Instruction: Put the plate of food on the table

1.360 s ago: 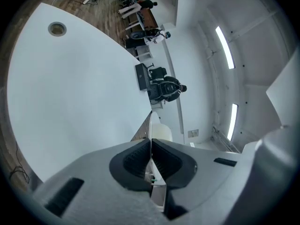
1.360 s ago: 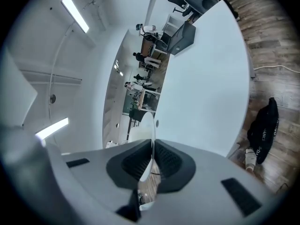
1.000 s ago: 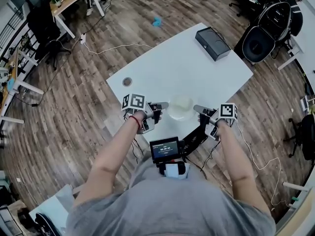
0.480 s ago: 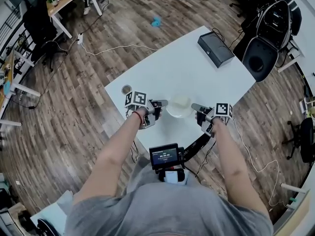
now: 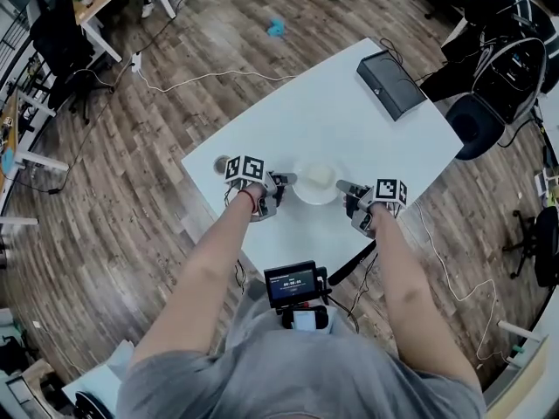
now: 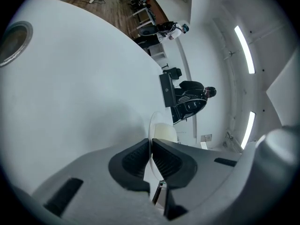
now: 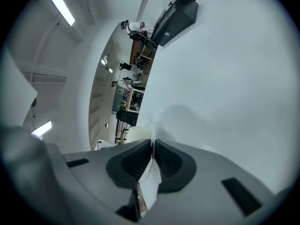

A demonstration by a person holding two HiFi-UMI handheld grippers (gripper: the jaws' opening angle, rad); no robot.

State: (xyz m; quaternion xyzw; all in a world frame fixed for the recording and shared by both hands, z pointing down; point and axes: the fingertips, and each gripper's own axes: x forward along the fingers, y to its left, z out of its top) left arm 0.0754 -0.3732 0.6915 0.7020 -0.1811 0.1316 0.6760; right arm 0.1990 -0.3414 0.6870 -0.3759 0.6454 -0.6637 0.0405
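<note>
**Change noted.** Across the last second the white table [image 5: 332, 120] has drawn closer under the person and the plate [image 5: 316, 184] has moved inward. It was at the near edge; it is now well over the tabletop, between that edge and the table's middle. Both arms are extended further forward. In my judgement the carry is nearly complete, and lowering and release remain to be done. No view settles whether the plate's base already touches the surface. The soft shadow on the table in the right gripper view suggests it is very close.

**Other items on the table.** A black box [image 5: 390, 84] sits at the far right corner, well apart from the plate. A small round disc [image 5: 223, 164] lies at the left corner, just beside the left gripper.

**Grip.** The left gripper [image 5: 284, 180] has its jaws closed on the plate's left rim. The right gripper [image 5: 342, 186] is clamped on the opposite rim. Each gripper view shows the thin rim [image 6: 151, 125] pinched between ribbed pads.

**Condition of the plate.** It is round, white, thin-edged and held about level. A pale, cream-coloured mound of food [image 5: 320, 175] lies near its centre. What kind of food cannot be determined.
</note>
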